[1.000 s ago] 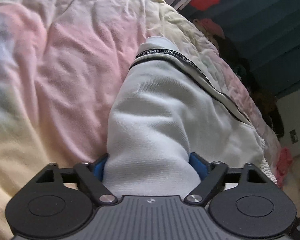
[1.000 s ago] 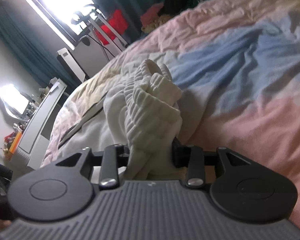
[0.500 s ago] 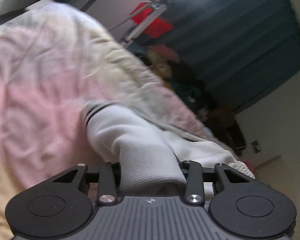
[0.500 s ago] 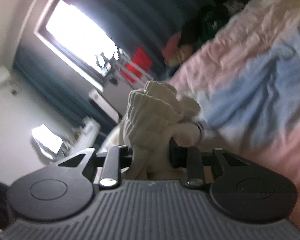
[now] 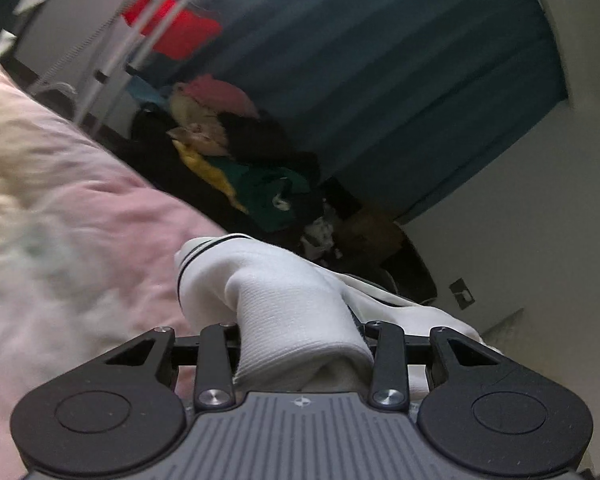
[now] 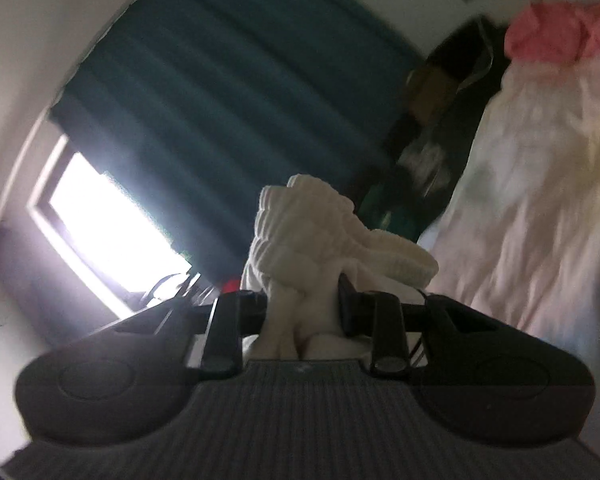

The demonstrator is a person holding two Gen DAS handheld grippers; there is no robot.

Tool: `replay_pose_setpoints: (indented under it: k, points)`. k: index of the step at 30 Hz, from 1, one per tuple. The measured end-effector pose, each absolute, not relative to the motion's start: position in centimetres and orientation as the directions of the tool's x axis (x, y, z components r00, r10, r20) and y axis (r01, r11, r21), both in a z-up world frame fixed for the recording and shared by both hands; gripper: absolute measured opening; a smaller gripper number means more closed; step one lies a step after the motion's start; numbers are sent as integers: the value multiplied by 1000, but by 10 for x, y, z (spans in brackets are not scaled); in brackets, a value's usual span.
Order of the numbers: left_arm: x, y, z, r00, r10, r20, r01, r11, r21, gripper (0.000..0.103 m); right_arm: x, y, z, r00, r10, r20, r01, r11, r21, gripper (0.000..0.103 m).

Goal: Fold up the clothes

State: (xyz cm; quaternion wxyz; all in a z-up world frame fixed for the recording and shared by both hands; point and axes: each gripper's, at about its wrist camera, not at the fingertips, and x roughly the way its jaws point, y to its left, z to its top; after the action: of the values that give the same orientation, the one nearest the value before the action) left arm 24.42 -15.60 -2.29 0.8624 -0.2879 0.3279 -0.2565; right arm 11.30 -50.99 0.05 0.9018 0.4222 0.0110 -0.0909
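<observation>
1. The left tongs (image 5: 300, 354) were clamped on a bunch of the white garment (image 5: 284, 292) — smooth knit with thin dark piping — which rose from between the jaws at the lower centre of the left wrist view.

2. The right tongs (image 6: 300, 312) were clamped on a ribbed, cream-white cuff or hem (image 6: 316, 224), which stood bunched above the jaws at the centre of the right wrist view. It looked like another end of the same piece, though the frames did not show the join.

3. The garment was lifted clear of the bed (image 5: 68, 240), whose pink and cream cover filled the left half of the left view and the right edge of the right view.

4. In the left view the cloth trailed from the grip toward the lower right, so its long axis probably ran sideways between the two tongs, not away from them.

5. Both cameras were tilted up at the dark blue curtain (image 5: 380, 80) — each pair of tongs held its end, neither nearer. The fold likely depended on keeping that span taut and laying it flat on the bed.
</observation>
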Motion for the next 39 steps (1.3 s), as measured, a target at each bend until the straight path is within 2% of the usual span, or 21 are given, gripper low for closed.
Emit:
replay_pose_setpoints:
  k: [6, 9, 13, 16, 18, 24, 27, 31, 35, 38, 39]
  points:
    - [277, -202, -75, 614, -641, -461, 352, 745, -567, 40, 161, -563, -40, 950, -240, -199, 310, 679, 665, 32]
    - [293, -226, -101, 594, -643, -483, 400, 758, -516, 40, 158, -573, -90, 932, -226, -284, 363, 633, 684, 33]
    - [313, -256, -135, 569, -641, -515, 463, 767, -444, 43, 130, -561, -146, 922, -200, -331, 384, 574, 723, 36]
    - [301, -248, -151, 552, -639, -535, 501, 768, -400, 49, 114, -557, -175, 904, -178, -388, 423, 500, 756, 43]
    - [294, -248, -153, 563, -624, -541, 513, 778, -363, 58, 107, -554, -182, 893, -174, -415, 445, 481, 755, 47]
    - [266, -235, -115, 595, -566, -571, 508, 815, -278, 61, 89, -538, -147, 823, -173, -541, 550, 484, 681, 49]
    - [229, -218, -77, 616, -566, -548, 524, 813, -252, 63, 68, -514, -115, 807, -188, -559, 558, 551, 620, 48]
    - [173, -190, -28, 651, -574, -497, 560, 805, -198, 68, 39, -474, -65, 825, -209, -525, 511, 671, 536, 48]
    - [118, -159, 11, 672, -579, -461, 578, 800, -162, 71, 5, -436, -14, 867, -217, -448, 437, 765, 473, 49]
    - [79, -138, 33, 696, -569, -438, 577, 806, -130, 80, -25, -406, 17, 887, -219, -406, 394, 818, 420, 49]
    - [66, -132, 41, 704, -565, -430, 575, 809, -120, 84, -34, -397, 26, 896, -215, -389, 376, 834, 405, 55]
